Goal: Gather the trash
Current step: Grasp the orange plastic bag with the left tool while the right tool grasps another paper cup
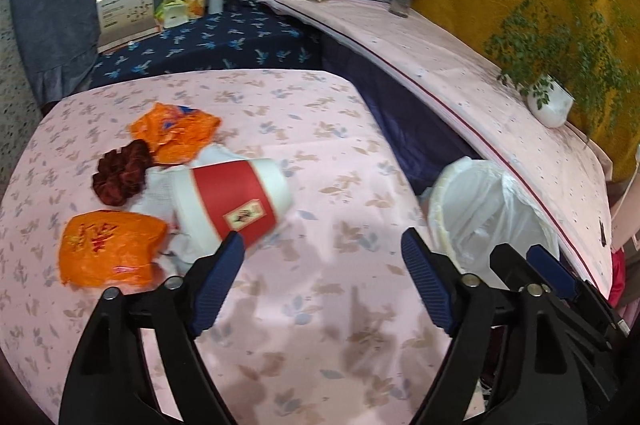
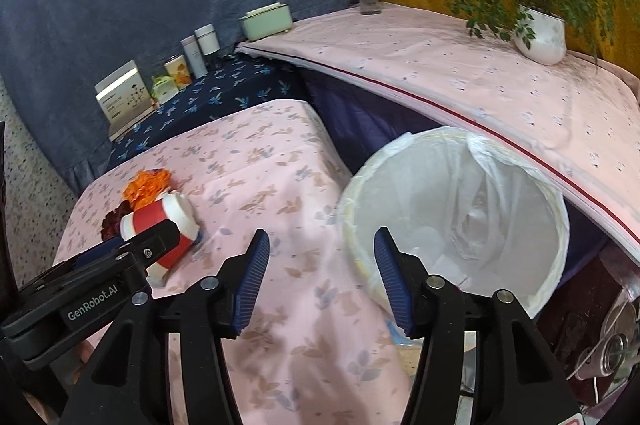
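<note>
On the left of the pink floral-clothed tabletop [image 1: 320,129] the trash lies heaped: two crumpled orange plastic wrappers [image 1: 110,249], a dark red ruffled scrap [image 1: 120,171] and a tipped red-and-white paper cup [image 1: 236,201] on white paper. The left tool [image 1: 324,277] hangs spread and empty just beside the cup, apparently ready to grab it. The right tool [image 2: 320,277], also spread and empty, hovers by the white-bagged round bin [image 2: 452,209], set at the tabletop's edge for short drops.

Black tool [image 1: 322,265] arms, blue ribbed pads [image 1: 218,279] (silver screws)
</note>
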The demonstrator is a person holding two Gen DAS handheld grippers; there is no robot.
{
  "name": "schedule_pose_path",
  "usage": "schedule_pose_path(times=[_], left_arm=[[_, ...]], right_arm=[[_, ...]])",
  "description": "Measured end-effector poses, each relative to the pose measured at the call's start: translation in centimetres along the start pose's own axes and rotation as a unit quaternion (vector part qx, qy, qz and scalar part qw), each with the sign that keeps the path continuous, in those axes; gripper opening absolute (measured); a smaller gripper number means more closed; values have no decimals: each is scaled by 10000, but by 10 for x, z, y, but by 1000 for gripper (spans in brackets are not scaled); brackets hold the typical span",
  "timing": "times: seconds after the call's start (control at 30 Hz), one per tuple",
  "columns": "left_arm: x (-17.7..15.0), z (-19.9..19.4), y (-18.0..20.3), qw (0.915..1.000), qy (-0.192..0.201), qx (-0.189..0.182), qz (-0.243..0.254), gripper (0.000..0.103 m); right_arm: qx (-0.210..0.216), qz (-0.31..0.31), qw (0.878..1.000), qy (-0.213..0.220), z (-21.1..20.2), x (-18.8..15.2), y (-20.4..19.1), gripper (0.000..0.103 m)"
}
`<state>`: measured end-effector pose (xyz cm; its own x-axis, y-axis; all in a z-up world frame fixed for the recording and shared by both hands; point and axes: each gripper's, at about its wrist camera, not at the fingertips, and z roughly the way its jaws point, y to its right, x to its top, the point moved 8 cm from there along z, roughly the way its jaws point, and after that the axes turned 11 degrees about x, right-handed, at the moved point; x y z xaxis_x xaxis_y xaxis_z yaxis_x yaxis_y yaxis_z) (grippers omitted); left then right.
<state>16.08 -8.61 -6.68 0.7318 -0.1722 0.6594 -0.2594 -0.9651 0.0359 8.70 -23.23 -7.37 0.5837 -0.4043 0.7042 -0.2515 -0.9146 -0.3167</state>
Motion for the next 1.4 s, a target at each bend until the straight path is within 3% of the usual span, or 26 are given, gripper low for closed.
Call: schedule_pose_path(times=[0.3, 0.63, 0.73, 1.0, 1.4], left_arm=[[-5, -2, -74, 9968, 42, 612, -521, 90], [-20, 8, -149, 9887, -200, 1094, -1005, 90], [-23, 12, -167, 9862, -244, 1155, -1157, 90], [-34, 29, -208, 9791, -536, 1174, -1574, 91], [-39, 62, -231, 9696, -1034, 1061, -1946, 91]], right_arm=[[265, -339, 9989, -192, 18, -9, -53, 57], [515, -710, 9951, -464, 45, -26, -110, 58], [579, -750, 9943, -494, 53, -31, -125, 67], [615, -823, 9918, -754, 84, -48, -155, 67], [366, -962, 9906, -897, 124, -58, -170, 67]])
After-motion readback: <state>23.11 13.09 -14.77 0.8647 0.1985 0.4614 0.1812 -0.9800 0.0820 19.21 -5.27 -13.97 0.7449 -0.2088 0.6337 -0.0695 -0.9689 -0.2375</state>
